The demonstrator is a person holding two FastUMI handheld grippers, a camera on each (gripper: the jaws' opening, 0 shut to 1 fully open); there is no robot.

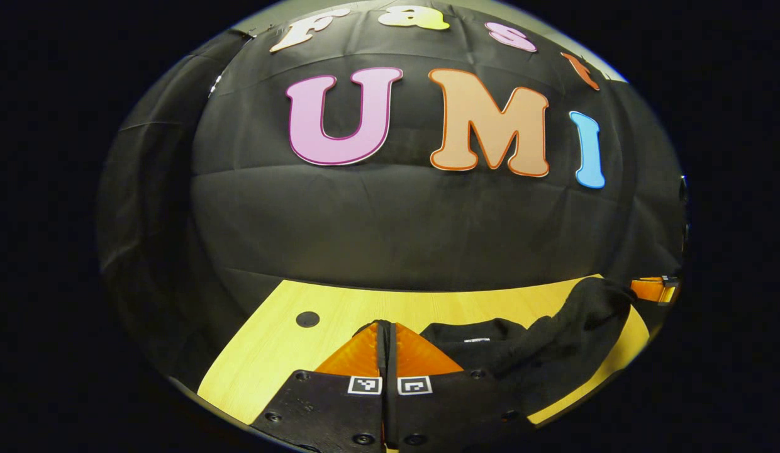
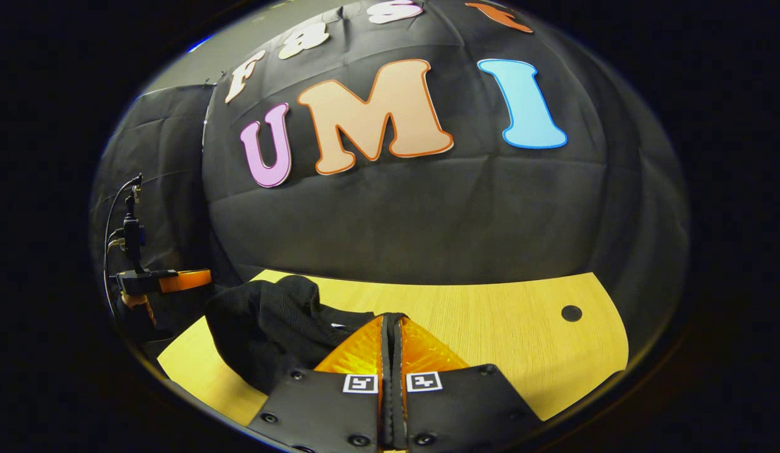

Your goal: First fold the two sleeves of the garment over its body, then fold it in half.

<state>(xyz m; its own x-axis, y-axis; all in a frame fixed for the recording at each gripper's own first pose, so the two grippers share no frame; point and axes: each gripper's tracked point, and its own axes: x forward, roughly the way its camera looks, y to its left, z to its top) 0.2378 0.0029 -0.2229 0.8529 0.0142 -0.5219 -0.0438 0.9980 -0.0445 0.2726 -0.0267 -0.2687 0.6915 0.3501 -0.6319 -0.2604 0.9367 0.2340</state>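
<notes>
Left gripper: jaws were found clenched, orange fingers pressed together at 6 o'clock of the left gripper view, nothing seen between them; whether a thin edge of cloth was pinched could not be told

Right gripper: jaws likewise clenched, at 6 o'clock of the right gripper view, tips just beside the cloth; a grasp could not be confirmed

Garment: black, laid on the table, recorded at 4 o'clock of the left gripper view and at 8 o'clock of the right gripper view; collar seen near the left fingers, a bunched part raised toward 3 o'clock

Step in hand: judged to be early sleeve folding, one sleeve possibly heaped over the body; the halving fold was not yet made

Next move: a sleeve edge would have to be found, pinched and carried flat across the body

Hidden or unclear: black cloth against black wall left sleeve outlines unreadable; the garment's near part was covered by gripper bodies; the far orange gripper at 3 o'clock was cut off
</notes>
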